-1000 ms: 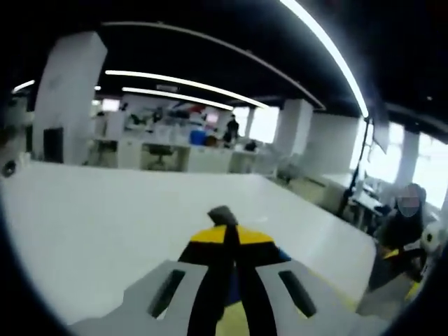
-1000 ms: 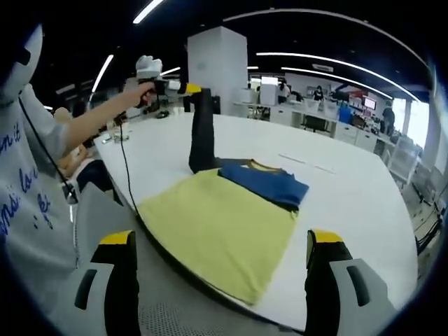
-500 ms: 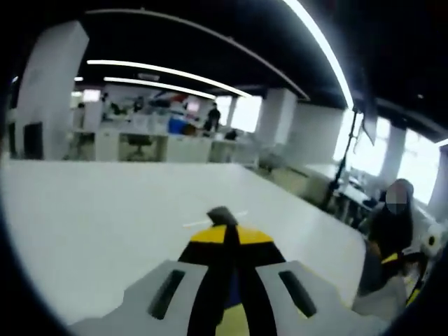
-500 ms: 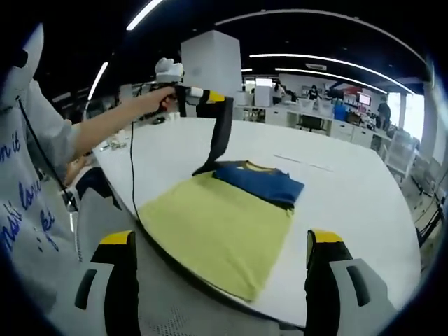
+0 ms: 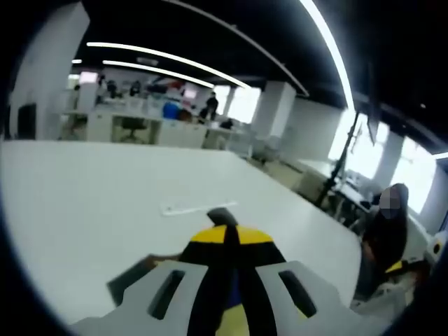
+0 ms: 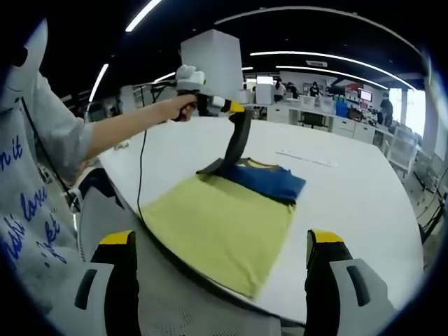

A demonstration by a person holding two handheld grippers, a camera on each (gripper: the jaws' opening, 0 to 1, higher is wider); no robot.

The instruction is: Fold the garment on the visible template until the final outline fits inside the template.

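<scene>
On my left gripper view, the left gripper has its yellow-tipped jaws pinched tight together, with a dark strip of fabric clamped between them and running back down toward the camera. Ahead of those jaws lies the white table, with a pale strip of tape on it just beyond the tips, and a dark corner of cloth off to the lower left of the jaws.

Over on the right gripper view, the right gripper has its jaws spread wide and nothing between them. Straight ahead, between the two fingers, sits the yellow template on the table edge. The garment, blue and partly folded, lies on the far end of that template. From its near-left corner a dark sleeve rises up, pulled taut and arching, into the left gripper held in the person's hand above and left of the garment. The person's grey printed sleeve is at the far left of my view.
</scene>
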